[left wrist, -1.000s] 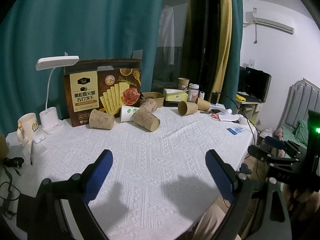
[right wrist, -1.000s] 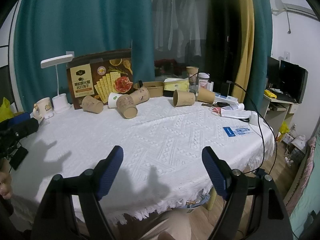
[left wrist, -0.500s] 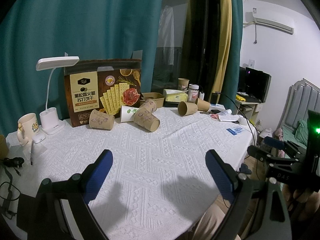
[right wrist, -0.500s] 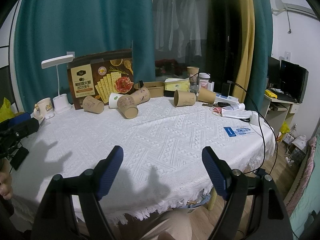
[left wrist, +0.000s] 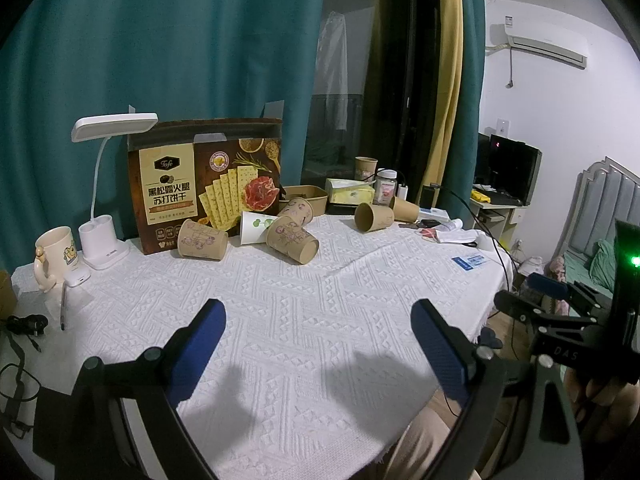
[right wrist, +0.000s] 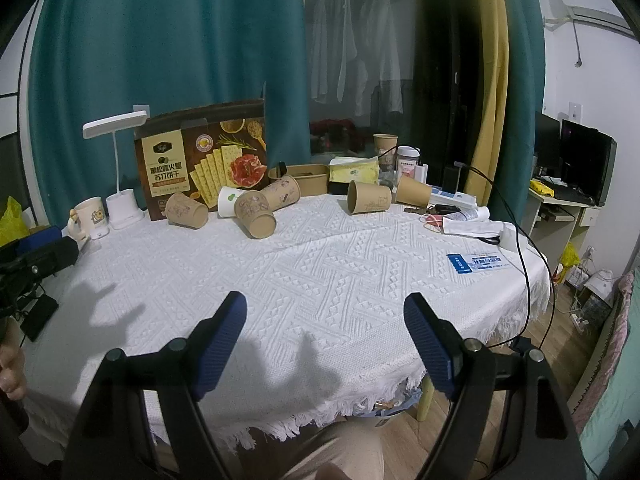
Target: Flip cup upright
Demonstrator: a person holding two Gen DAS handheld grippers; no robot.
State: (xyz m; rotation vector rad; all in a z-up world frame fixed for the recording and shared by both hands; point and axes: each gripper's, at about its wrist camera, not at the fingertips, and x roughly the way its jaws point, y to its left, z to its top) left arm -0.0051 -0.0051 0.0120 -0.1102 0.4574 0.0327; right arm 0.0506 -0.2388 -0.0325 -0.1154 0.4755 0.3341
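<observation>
Along the far edge of the round table with the white woven cloth (left wrist: 280, 320), several brown paper cups printed with line drawings are seen lying on their sides. Taken from left to right: one brown paper cup (left wrist: 202, 239) lies in front of the brown cracker box (left wrist: 204, 184), then a white paper cup with a green print (left wrist: 256, 227), then a nearer brown cup (left wrist: 292, 239) with its mouth turned toward the near edge, and another brown cup (left wrist: 296, 211) leaning behind it. Further right, two plain brown cups (right wrist: 368, 197) are laid on their sides near the far right edge.

The left gripper (left wrist: 316, 344) is held over the near edge with its blue pads spread wide and nothing between them. The right gripper (right wrist: 324, 338) is likewise wide open and empty, well apart from every cup.

The cups are judged to be light, thin-walled and easily crushed or rolled. A gentle hold across the wall of the nearer brown cup, close to its stiffer rolled rim, is advised, so that it can be pivoted onto its base.
</observation>
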